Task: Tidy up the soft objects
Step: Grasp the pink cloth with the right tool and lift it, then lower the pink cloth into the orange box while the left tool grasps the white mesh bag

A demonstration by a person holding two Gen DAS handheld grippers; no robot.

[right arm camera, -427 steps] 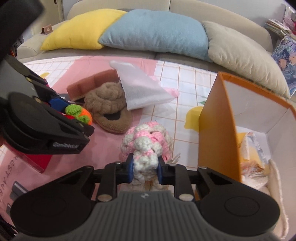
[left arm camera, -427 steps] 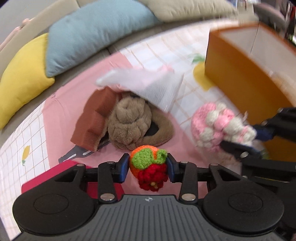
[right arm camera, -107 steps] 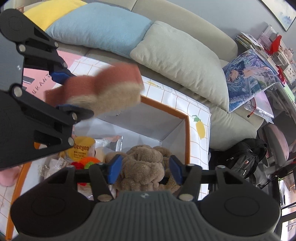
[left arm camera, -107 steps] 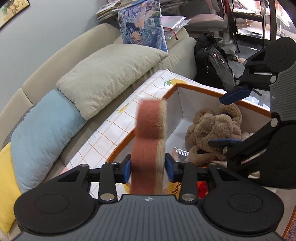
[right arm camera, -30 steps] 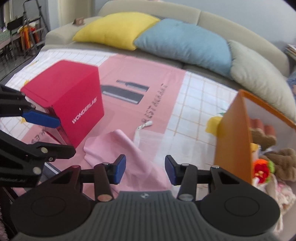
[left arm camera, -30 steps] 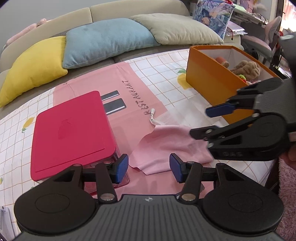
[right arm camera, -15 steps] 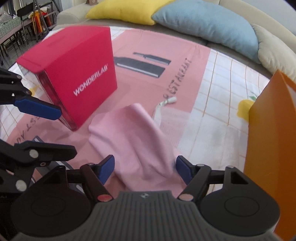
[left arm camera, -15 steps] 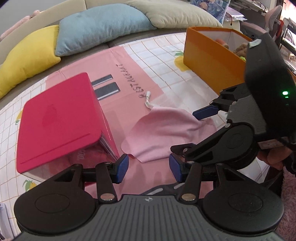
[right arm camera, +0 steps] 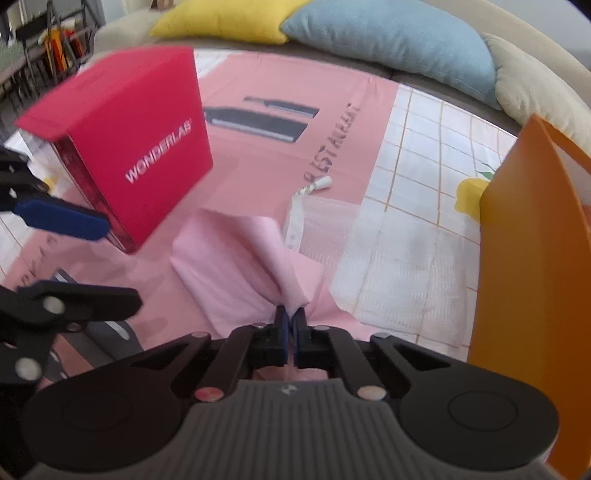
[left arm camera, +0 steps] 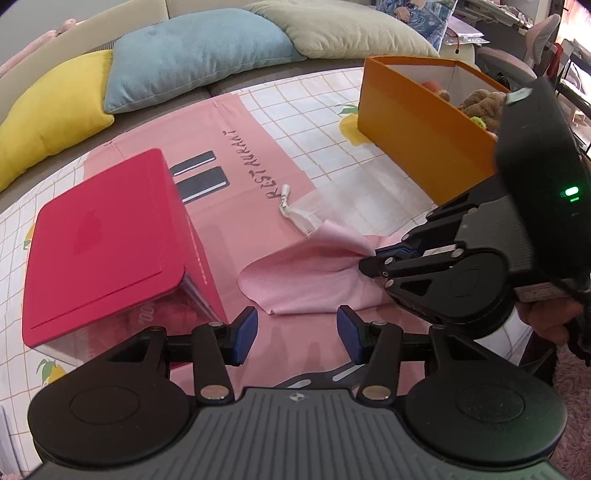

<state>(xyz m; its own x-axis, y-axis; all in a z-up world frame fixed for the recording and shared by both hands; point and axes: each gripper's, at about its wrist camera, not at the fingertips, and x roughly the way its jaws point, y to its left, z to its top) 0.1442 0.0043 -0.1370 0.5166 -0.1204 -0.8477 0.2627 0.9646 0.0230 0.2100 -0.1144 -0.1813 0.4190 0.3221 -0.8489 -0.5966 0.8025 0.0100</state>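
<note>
The step in hand is judged to be the pickup of the pink cloth (right arm camera: 236, 266), which lies on the pink mat between the red box (right arm camera: 122, 147) and the orange bin (right arm camera: 532, 236). A raised fold is pinched by the right gripper (right arm camera: 290, 325), jaws closed on it. The left gripper (left arm camera: 297, 334) is held wide and empty. A lift, then carriage toward 2 o'clock over the bin wall, is called for. Open room is seen at 12 o'clock; the attached white mesh bag (right arm camera: 399, 258) may trail against the rim.

Red box (left arm camera: 99, 236) lettered WONDERLAB (right arm camera: 159, 149), standing on a pink mat (left arm camera: 236, 155) printed RESTAURANT. Under the mat, a checked tablecloth (left arm camera: 317, 96) with lemon motifs covering the table. Behind, against a beige sofa (left arm camera: 147, 11): yellow cushion (left arm camera: 48, 107), blue cushion (left arm camera: 192, 51), grey-green cushion (left arm camera: 343, 29).
</note>
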